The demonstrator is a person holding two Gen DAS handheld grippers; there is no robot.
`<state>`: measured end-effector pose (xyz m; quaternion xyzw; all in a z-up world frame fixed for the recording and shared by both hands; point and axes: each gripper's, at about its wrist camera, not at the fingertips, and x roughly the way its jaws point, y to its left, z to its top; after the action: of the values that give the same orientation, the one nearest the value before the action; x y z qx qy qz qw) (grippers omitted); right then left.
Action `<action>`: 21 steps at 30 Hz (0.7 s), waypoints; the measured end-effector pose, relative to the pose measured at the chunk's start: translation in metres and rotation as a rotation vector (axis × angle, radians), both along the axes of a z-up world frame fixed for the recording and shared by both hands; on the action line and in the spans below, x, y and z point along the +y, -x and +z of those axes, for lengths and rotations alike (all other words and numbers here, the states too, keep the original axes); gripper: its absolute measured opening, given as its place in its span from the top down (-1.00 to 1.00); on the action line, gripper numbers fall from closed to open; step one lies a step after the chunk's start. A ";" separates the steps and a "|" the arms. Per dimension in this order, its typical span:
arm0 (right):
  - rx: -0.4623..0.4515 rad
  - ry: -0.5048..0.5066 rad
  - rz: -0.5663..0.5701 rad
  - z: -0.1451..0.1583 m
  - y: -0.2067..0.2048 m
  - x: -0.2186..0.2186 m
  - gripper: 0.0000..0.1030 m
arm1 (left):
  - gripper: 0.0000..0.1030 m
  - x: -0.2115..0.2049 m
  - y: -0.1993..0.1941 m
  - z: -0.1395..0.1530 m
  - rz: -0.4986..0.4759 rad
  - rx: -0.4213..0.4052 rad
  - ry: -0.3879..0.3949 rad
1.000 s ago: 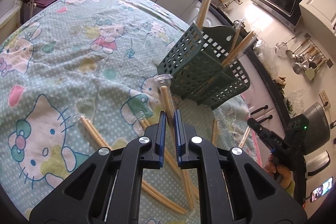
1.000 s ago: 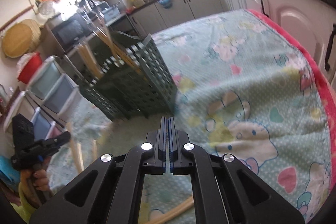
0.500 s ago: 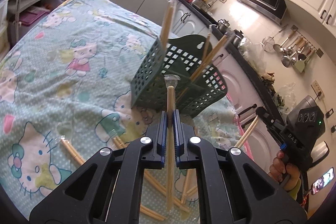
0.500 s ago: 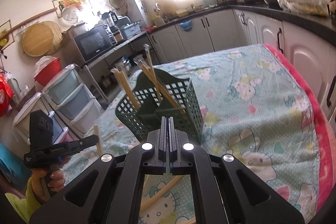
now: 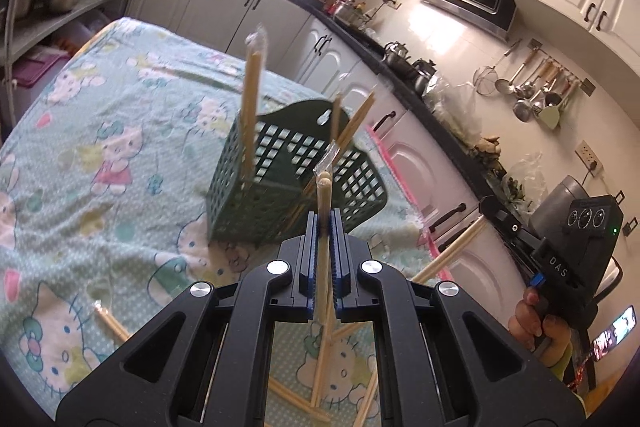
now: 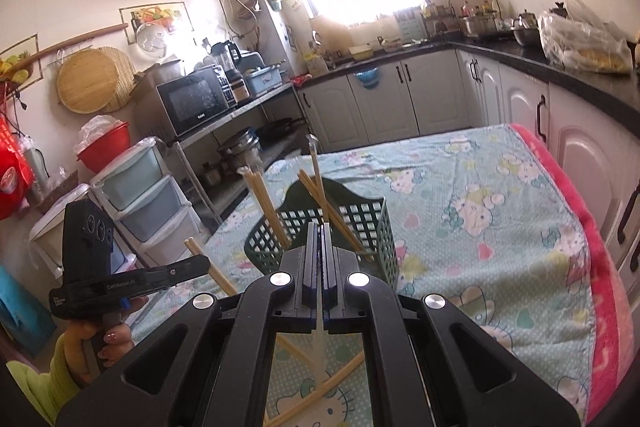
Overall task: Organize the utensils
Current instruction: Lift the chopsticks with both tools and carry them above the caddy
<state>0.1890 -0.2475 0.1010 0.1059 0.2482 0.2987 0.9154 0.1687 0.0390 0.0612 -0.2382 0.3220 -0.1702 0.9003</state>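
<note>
"DAS" reads on the right gripper, lower right, pinching wrapped chopsticks; left gripper pinches another pair before one green basket.

Home kitchen: cabinets, microwave, hanging ladles.

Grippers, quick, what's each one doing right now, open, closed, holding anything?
Left gripper: closed on a wrapped chopstick pair.
Right gripper: closed on a wrapped chopstick pair by its clear wrapper.
</note>
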 end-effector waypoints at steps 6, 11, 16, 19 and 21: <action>-0.052 -0.006 0.002 0.021 -0.002 0.002 0.97 | 0.94 -0.004 -0.006 0.027 -0.005 -0.061 -0.017; -0.088 -0.014 0.002 0.038 -0.006 0.004 0.97 | 0.94 -0.005 -0.013 0.050 -0.001 -0.106 -0.028; -0.128 -0.030 0.005 0.055 -0.008 0.005 0.97 | 0.94 -0.005 -0.018 0.074 0.007 -0.161 -0.039; -0.151 -0.040 0.005 0.067 -0.010 0.007 0.97 | 0.94 -0.006 -0.020 0.086 0.013 -0.185 -0.043; -0.169 -0.047 0.002 0.075 -0.011 0.009 0.97 | 0.94 -0.007 -0.022 0.094 0.018 -0.202 -0.045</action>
<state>0.2005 -0.2390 0.1760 0.1015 0.1631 0.3133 0.9300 0.1912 0.0324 0.1551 -0.2022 0.2312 -0.1781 0.9348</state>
